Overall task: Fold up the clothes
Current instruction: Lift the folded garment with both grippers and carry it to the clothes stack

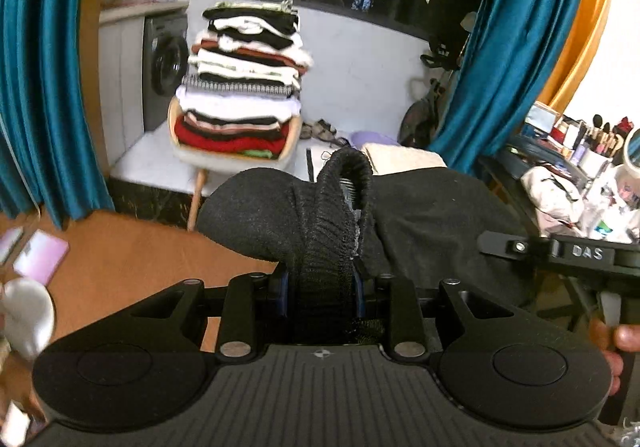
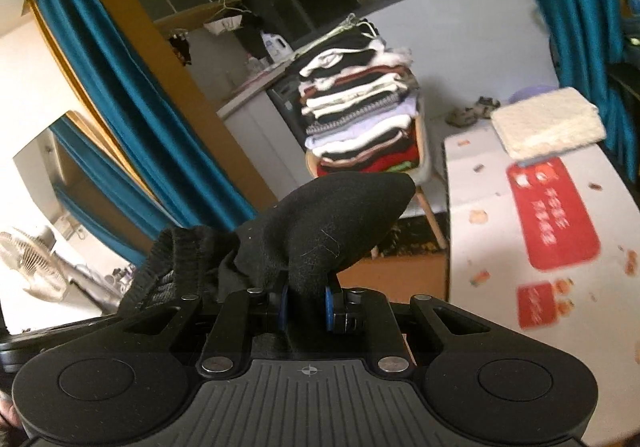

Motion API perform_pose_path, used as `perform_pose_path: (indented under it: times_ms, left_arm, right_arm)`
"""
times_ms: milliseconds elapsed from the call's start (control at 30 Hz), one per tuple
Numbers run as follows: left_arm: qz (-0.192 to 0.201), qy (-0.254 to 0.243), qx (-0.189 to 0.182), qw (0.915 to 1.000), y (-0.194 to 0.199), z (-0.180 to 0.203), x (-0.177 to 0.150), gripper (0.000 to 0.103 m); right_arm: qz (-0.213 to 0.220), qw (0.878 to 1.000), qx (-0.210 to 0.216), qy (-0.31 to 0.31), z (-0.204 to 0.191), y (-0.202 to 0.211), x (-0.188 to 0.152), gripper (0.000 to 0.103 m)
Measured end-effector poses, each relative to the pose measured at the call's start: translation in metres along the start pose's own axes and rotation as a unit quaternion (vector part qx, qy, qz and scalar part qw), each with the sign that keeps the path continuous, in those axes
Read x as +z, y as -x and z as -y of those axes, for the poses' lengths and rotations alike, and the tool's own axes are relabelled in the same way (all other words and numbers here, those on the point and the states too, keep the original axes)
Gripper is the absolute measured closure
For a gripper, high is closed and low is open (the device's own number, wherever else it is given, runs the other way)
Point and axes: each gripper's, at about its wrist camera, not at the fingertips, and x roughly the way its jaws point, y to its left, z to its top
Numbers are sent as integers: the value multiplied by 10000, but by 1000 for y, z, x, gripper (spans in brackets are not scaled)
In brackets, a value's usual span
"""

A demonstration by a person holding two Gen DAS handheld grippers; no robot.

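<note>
A laundry room with blue curtains; a chair (image 1: 188, 155) carries a tall stack (image 1: 244, 83) of folded clothes, so much is done. The left tool (image 1: 320, 295) and right tool (image 2: 306, 305) each grip a black garment (image 1: 256, 215), held up in the air near the counter (image 2: 500, 231), still unfolded

txt: "DAS" | on: right gripper (image 1: 592, 253) body; red mat print unreadable

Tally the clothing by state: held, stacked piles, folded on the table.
Black garment held in both hand-held grippers: 1
Stacked pile on the chair: 1
Cream folded item on the table: 1
Total: 3
</note>
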Motion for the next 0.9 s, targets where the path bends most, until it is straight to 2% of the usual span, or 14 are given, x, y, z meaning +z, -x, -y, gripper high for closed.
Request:
perform_pose_path:
  times_ms: [233, 367, 533, 700, 900]
  left_arm:
    - [-72, 0, -89, 9999, -91, -53, 76, 74]
    - [-353, -85, -50, 9993, -147, -81, 130, 74]
    - [5, 81, -129, 9999, -191, -115, 185, 74]
    - [136, 341, -471, 9982, -246, -155, 225, 74]
    - [289, 267, -997, 9942, -322, -217, 284, 74]
  right_arm:
    - [145, 9994, 27, -320, 26, -118, 64, 88]
    - [130, 9985, -27, -532, 34, -183, 111, 88]
    - [217, 9991, -24, -354, 28, -254, 174, 88]
    - [377, 9989, -256, -92, 25, -312, 225, 88]
    - [670, 9955, -667, -35, 16, -403, 278, 88]
